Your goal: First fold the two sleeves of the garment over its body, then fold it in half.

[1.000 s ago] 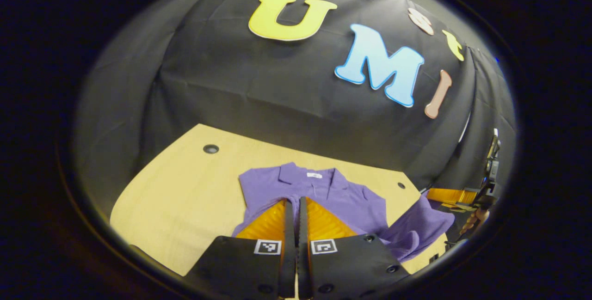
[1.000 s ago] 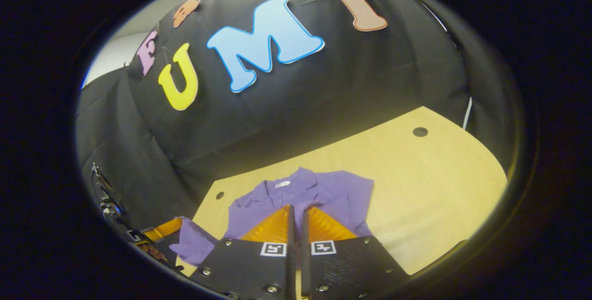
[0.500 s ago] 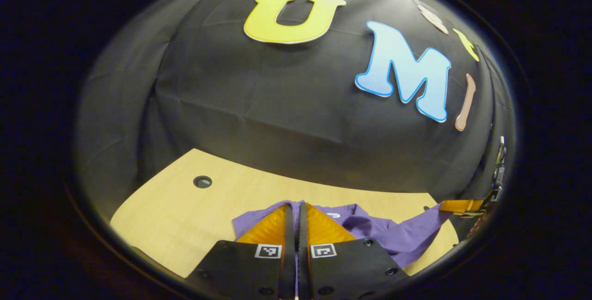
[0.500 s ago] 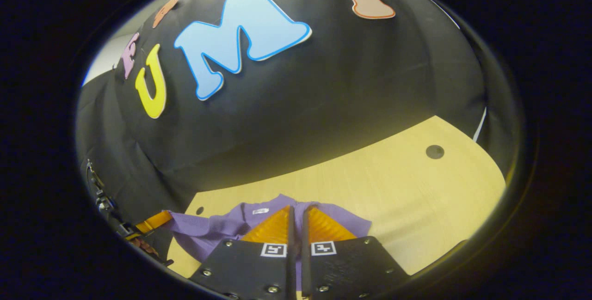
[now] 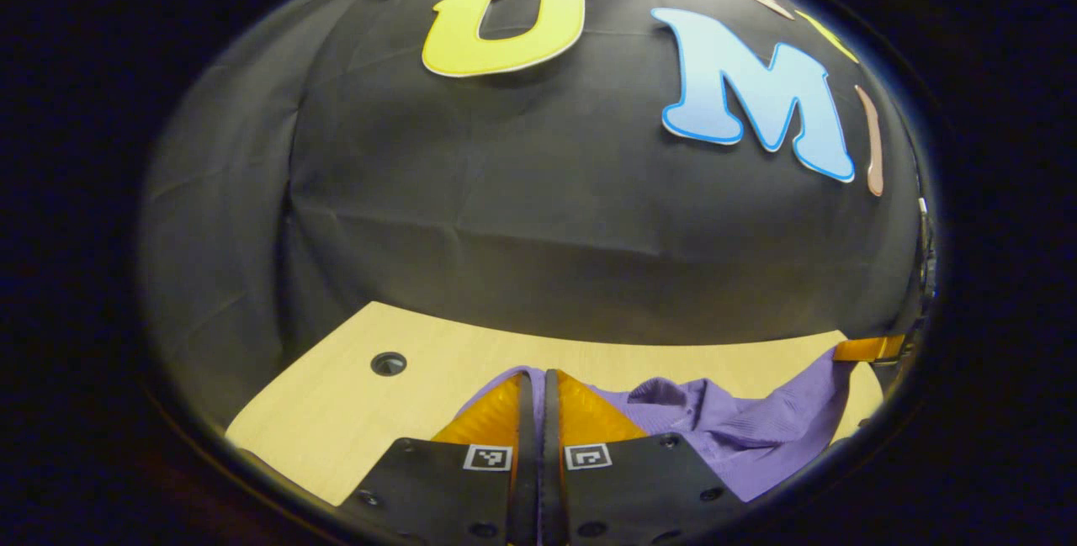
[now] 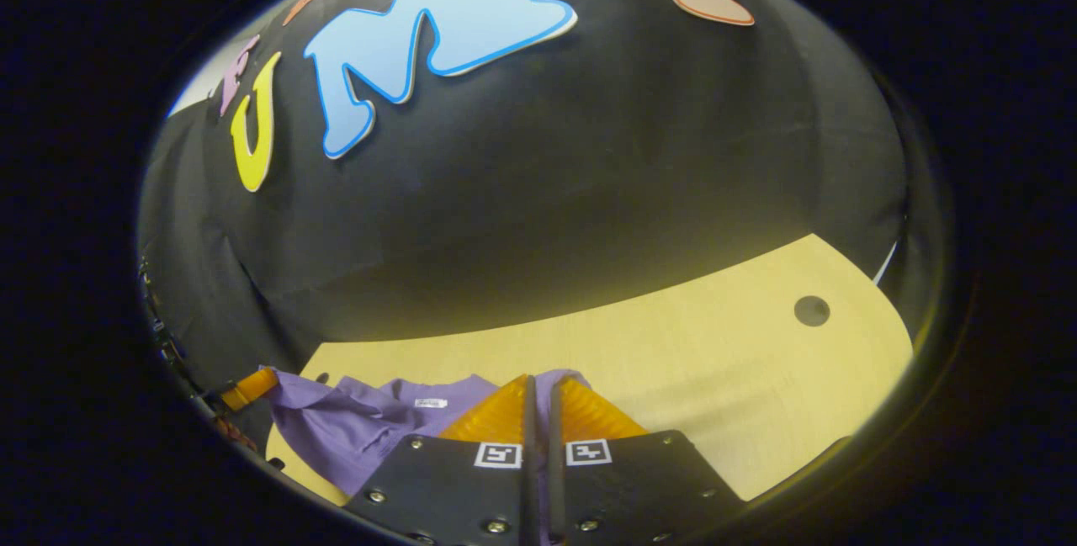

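In the left gripper view we find no writing we can read on the purple garment. It lies bunched low on the wooden table, and its cloth stretches up to the right, where the right gripper shows as an orange finger at the table's right edge. The left gripper has its orange fingers pressed together with purple cloth pinched between them. To their left we see bare table with a round hole, and the black cloth wall close behind. In the right gripper view the garment carries a small white tag, too small for us to read. The right gripper is likewise closed on a fold of cloth, and the left gripper holds the garment's far corner at the left. To the right we see wide bare table.
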`<move>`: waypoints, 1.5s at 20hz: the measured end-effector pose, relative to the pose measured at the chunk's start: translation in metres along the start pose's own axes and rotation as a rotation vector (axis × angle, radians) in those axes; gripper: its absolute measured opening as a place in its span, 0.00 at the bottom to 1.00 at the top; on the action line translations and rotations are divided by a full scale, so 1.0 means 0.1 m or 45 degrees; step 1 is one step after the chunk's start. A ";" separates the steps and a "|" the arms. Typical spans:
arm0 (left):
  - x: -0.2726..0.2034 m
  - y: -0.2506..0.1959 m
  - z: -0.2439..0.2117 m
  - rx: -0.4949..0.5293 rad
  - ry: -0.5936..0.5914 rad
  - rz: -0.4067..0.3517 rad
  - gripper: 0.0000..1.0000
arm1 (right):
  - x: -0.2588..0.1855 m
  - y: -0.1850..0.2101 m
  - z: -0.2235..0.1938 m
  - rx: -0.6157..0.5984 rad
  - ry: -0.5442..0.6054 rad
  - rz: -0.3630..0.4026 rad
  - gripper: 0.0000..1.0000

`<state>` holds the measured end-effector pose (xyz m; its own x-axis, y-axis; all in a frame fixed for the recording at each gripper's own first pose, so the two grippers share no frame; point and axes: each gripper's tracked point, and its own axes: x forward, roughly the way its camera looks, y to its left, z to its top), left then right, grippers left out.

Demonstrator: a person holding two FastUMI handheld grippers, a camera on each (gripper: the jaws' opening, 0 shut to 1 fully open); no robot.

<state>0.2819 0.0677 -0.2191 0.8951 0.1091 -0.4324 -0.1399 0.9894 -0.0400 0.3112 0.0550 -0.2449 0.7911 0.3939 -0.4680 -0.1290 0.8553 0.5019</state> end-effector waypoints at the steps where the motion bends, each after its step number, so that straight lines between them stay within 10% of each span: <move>1: 0.00 -0.01 -0.04 0.008 0.012 0.015 0.11 | 0.03 -0.02 -0.04 -0.005 0.011 -0.010 0.04; 7: -0.09 -0.13 -0.08 0.050 0.043 0.059 0.37 | 0.02 -0.08 -0.16 -0.111 0.053 -0.037 0.09; 11: -0.28 -0.20 0.06 0.035 0.002 0.036 0.81 | -0.19 0.01 -0.05 -0.191 0.010 -0.049 0.55; 14: -0.48 -0.24 0.18 0.033 -0.038 0.008 0.88 | -0.45 0.08 0.06 -0.199 -0.044 -0.071 0.89; 30: -2.31 -0.40 0.71 0.104 -0.327 -0.228 0.96 | -2.71 0.93 0.02 -0.418 -0.403 -0.275 0.93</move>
<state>0.1110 0.0100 -0.0534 0.9814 -0.0571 -0.1834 0.0547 0.9983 -0.0181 0.0857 0.0268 -0.0699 0.9565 0.1183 -0.2666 -0.0834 0.9868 0.1387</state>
